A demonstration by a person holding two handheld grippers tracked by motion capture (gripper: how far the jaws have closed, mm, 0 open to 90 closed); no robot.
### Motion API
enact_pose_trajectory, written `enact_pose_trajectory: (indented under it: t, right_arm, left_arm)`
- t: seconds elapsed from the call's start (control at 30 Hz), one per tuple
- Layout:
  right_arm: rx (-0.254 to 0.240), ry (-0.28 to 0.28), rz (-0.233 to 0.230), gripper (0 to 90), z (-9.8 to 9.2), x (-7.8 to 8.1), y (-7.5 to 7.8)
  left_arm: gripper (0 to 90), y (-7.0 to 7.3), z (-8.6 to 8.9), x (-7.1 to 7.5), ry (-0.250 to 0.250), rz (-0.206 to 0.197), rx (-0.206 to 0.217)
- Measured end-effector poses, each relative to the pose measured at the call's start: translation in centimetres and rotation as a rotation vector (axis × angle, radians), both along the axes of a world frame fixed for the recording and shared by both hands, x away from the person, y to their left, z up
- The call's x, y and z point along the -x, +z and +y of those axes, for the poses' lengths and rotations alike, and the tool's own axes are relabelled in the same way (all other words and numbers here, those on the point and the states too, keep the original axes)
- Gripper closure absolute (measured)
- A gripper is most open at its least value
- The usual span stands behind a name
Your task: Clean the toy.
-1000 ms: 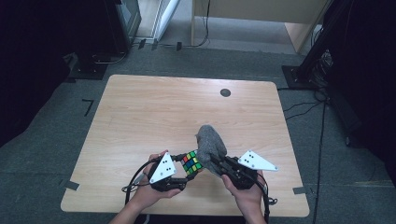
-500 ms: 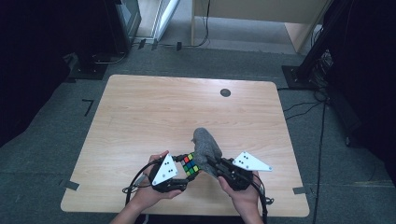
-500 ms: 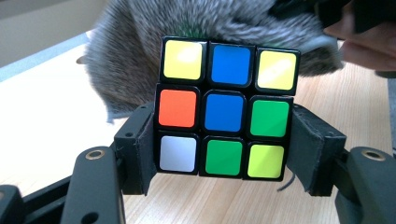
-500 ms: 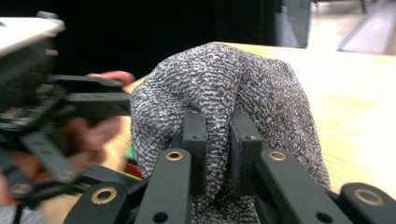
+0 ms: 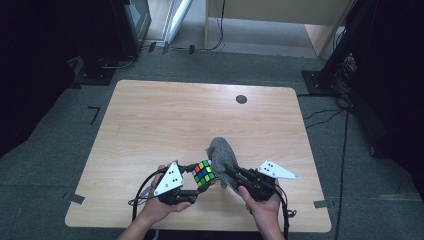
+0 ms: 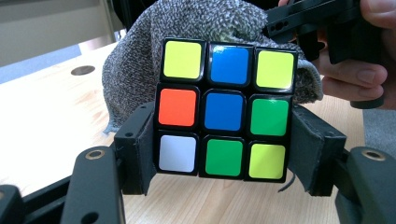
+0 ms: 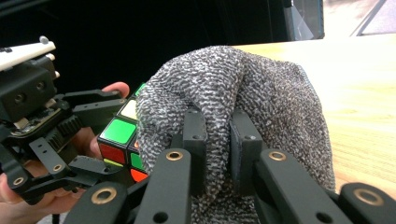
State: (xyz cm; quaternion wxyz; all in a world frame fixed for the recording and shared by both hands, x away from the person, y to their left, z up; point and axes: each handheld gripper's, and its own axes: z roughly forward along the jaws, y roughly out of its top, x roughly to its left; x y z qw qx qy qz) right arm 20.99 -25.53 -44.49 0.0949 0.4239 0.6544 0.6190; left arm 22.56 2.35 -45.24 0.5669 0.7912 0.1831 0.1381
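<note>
Two claws busy: my left gripper [image 5: 199, 179] clamps cube [image 6: 224, 108], right gripper [image 7: 218, 140] pinches cloth [image 7: 243, 98] touching cube's far side

Your left gripper [image 5: 192, 182] and right gripper [image 5: 232, 175] are matte black, each topped with a grey three-cornered plate dotted with small holes. Brass-coloured screws ring the pivots of the linkage arms behind the blocky black jaws. Black cables loop from each body. Your forearms are bare, with no sleeves.
</note>
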Motion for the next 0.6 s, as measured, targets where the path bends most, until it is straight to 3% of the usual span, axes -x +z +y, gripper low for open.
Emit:
enact_pose_trajectory:
  t: [0.17, 0.23, 0.3, 0.5, 0.6]
  right_arm:
    - [-0.003, -0.043, -0.007, 80.1, -0.5, 0.0, 0.2]
    - [-0.03, -0.049, 0.004, 80.1, -0.8, -0.1, 0.1]
    - [-0.06, -0.025, 0.018, 80.1, -0.8, -0.2, -0.1]
    - [-0.062, 0.035, 0.012, 80.3, 0.3, -0.1, -0.6]
    - [-0.054, 0.065, 0.036, 80.4, 0.7, -0.2, -1.1]
  left_arm:
    - [34.1, 0.4, 0.6, -0.2, -0.013, 0.01, 0.061]
    - [34.1, 0.4, 0.8, -0.2, -0.029, 0.017, 0.085]
    - [34.1, 0.5, 0.9, -0.1, -0.043, 0.019, 0.103]
    - [34.1, 0.6, 1.3, -0.2, -0.049, 0.027, 0.146]
    - [34.1, 0.6, 1.7, -0.5, -0.034, 0.04, 0.168]
